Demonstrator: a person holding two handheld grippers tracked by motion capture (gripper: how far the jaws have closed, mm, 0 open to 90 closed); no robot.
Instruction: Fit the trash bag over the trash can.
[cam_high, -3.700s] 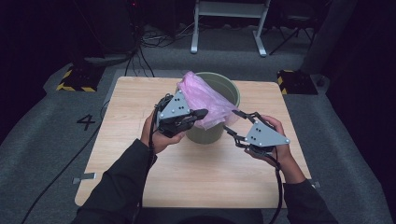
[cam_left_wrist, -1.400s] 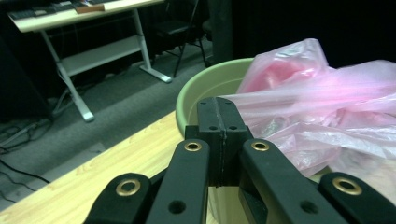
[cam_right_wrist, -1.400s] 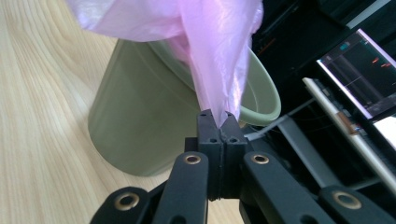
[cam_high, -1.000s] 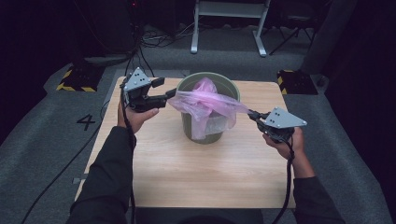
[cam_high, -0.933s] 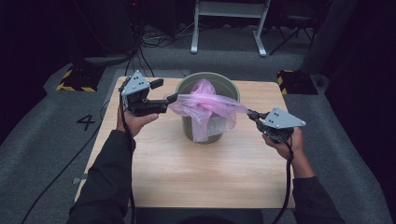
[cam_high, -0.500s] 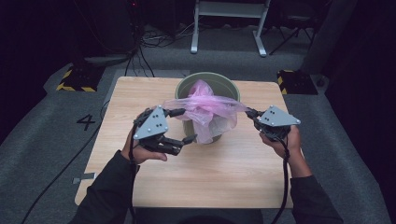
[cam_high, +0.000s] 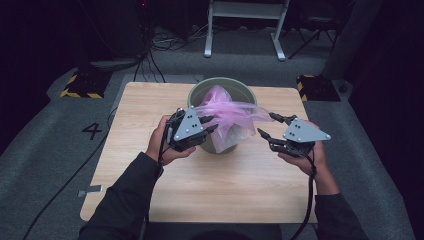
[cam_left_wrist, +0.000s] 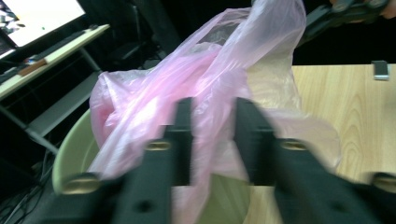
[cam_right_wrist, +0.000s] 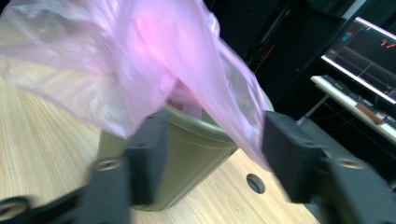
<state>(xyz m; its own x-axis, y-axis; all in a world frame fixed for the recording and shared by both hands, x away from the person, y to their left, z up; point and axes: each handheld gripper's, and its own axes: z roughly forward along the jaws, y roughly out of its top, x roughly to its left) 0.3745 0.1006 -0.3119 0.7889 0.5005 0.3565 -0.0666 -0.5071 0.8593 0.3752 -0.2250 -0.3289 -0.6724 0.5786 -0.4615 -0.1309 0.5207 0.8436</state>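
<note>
Pink plastic bag (cam_high: 227, 112) sits in a green bin (cam_high: 220, 142) near the far-centre of the wooden table (cam_high: 210, 185), part spilling over the rim. L gripper (cam_high: 210, 126) is at the bin's near-left side, jaws narrowly apart w/ bag film between them (cam_left_wrist: 210, 126); contact unclear due to blur. R gripper (cam_high: 267, 127) is just right of the bin, jaws spread wide, empty; a bag flap hangs btw. them in the right gripper view (cam_right_wrist: 187, 79).
</note>
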